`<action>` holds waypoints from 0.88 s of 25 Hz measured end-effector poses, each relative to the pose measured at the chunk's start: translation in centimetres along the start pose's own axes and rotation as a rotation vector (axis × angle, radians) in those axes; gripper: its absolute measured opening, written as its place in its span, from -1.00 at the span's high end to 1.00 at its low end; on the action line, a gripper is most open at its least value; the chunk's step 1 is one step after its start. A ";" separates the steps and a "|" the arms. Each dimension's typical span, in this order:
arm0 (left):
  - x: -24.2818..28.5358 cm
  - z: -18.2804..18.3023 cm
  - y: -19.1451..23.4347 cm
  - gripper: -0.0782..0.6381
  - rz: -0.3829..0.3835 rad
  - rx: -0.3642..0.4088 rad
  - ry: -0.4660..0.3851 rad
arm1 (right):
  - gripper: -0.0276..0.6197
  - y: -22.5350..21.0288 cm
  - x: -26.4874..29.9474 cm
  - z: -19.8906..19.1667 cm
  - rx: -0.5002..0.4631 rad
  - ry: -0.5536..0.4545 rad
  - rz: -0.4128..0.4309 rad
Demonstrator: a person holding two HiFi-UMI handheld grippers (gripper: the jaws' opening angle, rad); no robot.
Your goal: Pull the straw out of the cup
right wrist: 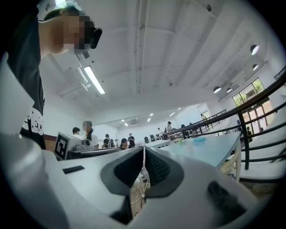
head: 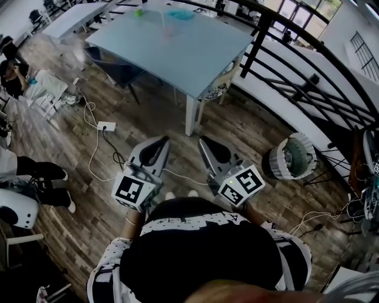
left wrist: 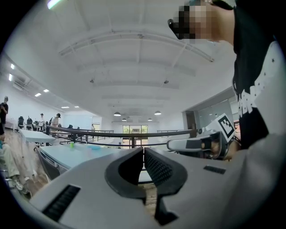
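In the head view a pale translucent cup [head: 168, 29] with a thin white straw [head: 163, 18] stands far off on the light blue table [head: 195, 56], small and blurred. Both grippers are held close to the person's body, above the wooden floor and well short of the table. My left gripper [head: 162, 141] is shut with nothing between its jaws, which also meet in its own view [left wrist: 143, 154]. My right gripper [head: 203, 141] is likewise shut and empty [right wrist: 144, 154]. I cannot make out the cup in either gripper view.
A blue dish [head: 179, 14] and a small green object [head: 138, 12] sit on the table's far end. A black railing [head: 278, 53] runs along the right. A white fan [head: 291, 155], a power strip [head: 106, 125] with cables and a chair [head: 118, 70] stand on the floor.
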State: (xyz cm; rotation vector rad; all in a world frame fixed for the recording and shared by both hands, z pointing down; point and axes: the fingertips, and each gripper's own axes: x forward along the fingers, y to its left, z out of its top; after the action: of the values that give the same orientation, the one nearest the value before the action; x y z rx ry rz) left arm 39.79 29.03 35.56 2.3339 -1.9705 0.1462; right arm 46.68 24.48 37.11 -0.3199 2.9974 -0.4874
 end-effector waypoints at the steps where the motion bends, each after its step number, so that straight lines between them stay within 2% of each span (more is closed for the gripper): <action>1: 0.2 -0.1 -0.2 0.74 -0.004 0.002 0.005 | 0.82 -0.2 -0.3 0.1 0.000 -0.001 -0.005; 9: 1.9 -0.7 -2.8 0.74 -0.038 -0.003 0.014 | 0.82 -1.9 -3.0 0.1 -0.013 -0.004 -0.031; 15: 4.0 -1.4 -5.0 0.74 -0.092 -0.007 0.015 | 0.82 -3.6 -5.1 -0.3 -0.015 -0.008 -0.075; 22: 5.3 -1.5 -4.2 0.74 -0.114 -0.029 0.004 | 0.82 -4.4 -4.5 0.0 -0.037 0.002 -0.101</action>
State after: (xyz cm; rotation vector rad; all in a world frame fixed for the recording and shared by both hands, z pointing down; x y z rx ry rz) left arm 44.77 24.69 37.68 2.4172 -1.8192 0.1138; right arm 51.95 21.41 38.73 -0.4766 3.0065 -0.4419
